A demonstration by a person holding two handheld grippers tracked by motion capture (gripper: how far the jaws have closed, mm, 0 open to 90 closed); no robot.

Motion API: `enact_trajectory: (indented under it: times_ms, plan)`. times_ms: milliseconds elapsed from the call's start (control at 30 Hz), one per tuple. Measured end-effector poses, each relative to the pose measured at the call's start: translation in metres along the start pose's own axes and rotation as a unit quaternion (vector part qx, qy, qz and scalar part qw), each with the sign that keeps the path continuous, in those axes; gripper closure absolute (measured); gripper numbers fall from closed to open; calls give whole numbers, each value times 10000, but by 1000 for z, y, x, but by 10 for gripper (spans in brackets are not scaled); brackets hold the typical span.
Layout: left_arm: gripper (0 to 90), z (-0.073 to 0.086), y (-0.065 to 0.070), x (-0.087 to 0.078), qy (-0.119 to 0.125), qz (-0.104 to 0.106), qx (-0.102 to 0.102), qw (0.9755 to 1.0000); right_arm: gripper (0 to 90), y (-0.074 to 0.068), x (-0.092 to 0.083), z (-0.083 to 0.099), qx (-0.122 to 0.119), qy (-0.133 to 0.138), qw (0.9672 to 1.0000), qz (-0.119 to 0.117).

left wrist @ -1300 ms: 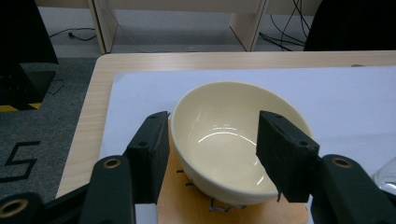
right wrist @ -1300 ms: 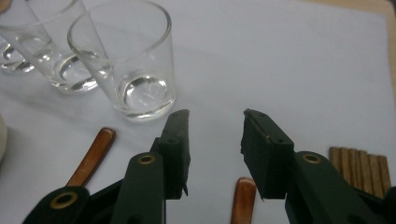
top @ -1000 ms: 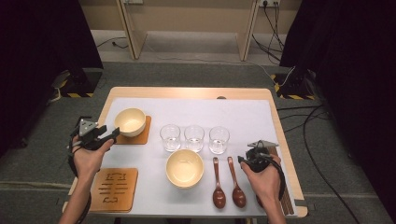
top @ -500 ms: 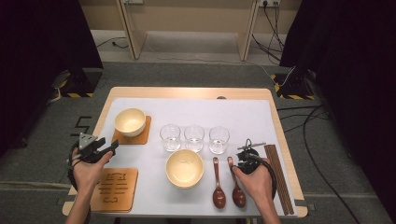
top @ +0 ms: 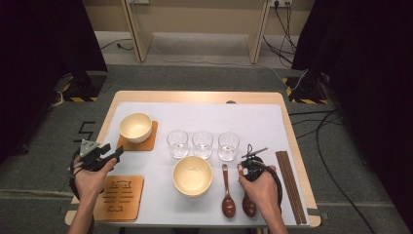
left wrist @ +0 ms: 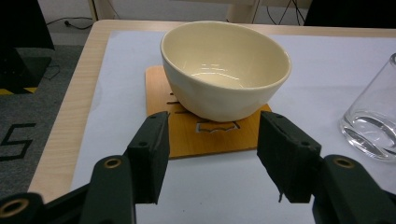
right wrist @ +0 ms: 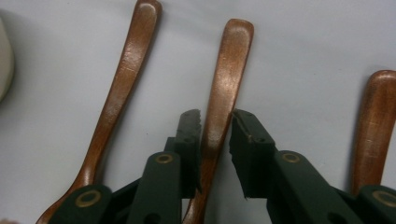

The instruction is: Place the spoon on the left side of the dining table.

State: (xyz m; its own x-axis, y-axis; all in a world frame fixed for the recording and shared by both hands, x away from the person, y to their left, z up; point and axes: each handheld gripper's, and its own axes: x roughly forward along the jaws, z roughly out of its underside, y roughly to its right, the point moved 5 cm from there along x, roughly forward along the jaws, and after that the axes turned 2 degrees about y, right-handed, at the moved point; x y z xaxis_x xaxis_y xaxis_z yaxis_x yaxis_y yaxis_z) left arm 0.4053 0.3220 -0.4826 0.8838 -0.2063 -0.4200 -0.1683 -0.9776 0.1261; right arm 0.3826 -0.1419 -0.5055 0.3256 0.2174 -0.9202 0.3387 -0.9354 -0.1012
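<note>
Right gripper [right wrist: 215,128] low over white mat [top: 272,122], jaws just been closing, wooden spoon [right wrist: 222,93] handle between them; left pad touching handle, right pad a sliver off, grip not yet firm. Spoon lies flat on mat, right of second spoon [top: 227,192], near table's [top: 195,95] front right. Chopsticks [top: 290,187] just beyond hand, at mat's right edge. Left gripper [left wrist: 212,149] spread wide, nothing held, aimed at cream bowl [left wrist: 224,65] on wooden coaster [left wrist: 205,133]. Farther out: three glasses [top: 202,144] in row.
</note>
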Motion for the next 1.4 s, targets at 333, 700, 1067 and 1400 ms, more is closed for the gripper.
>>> enact_trajectory:
  times_ms: [333,700,1067,1400]
  plan:
    - [439,0,-1,-1,34,28,-38,10000,798,-1,-1,0,121,129,9998,111]
    - [440,-1,-1,-2,85,76,-97,9999,845,-7,-8,-2,-41,128,9999,75]
    - [443,-2,-2,-5,122,73,-60,9999,849,-4,-1,-5,-40,-145,9999,28]
    - [443,-3,-1,-6,162,67,-52,9998,852,2,-12,-2,125,176,9998,-7]
